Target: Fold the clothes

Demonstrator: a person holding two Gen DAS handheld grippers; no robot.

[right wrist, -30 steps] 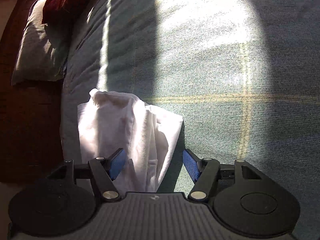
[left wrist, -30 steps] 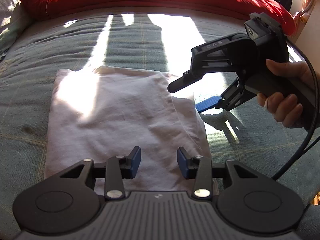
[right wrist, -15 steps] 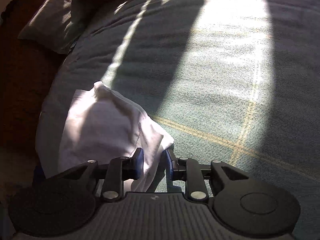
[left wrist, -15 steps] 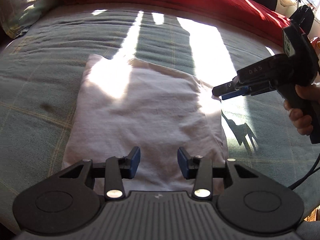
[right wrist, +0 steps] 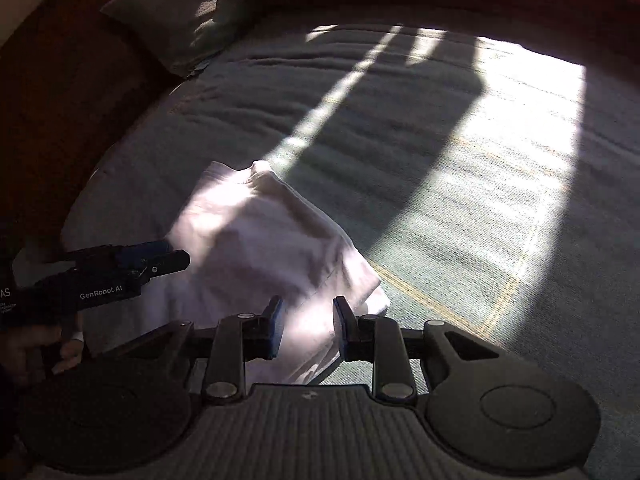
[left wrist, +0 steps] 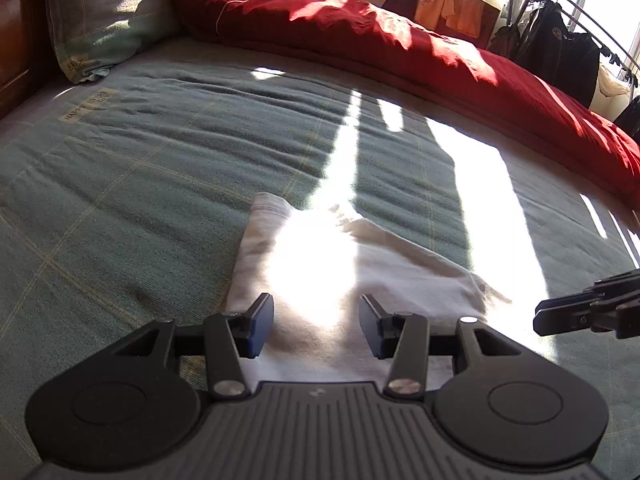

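Reading the writing first: on the side of the left gripper [right wrist: 176,260], seen from the right wrist camera, stands "GenRobot.AI", and further back on its body the letters "AS", cut by the picture edge. A pale label [left wrist: 86,105] is printed on the green checked bed sheet [left wrist: 160,200] and begins with "HAPPY"; the rest I cannot read for sure. A similar label on the corner of the pillow [left wrist: 100,20] is too small to read. The hand [right wrist: 36,352] which holds the left gripper is in deep shadow and only its fingers show. In the left wrist view, strong sunlight washes out the middle of the folded white garment [left wrist: 360,280], so its folds are hard to see there. The garment lies flat on the sheet, close to the near edge of the bed, with the red duvet [left wrist: 400,40] far behind it and a clothes rack [left wrist: 560,40] beyond. The jaws of the left gripper are opening, hanging over the near part of the garment, and nothing is pinched between them. The right gripper [right wrist: 308,320] keeps only a narrow gap; the garment's corner shows through this gap, but the pads do not press it. From the left camera only its tip shows, beside the garment's right corner and apart from it.
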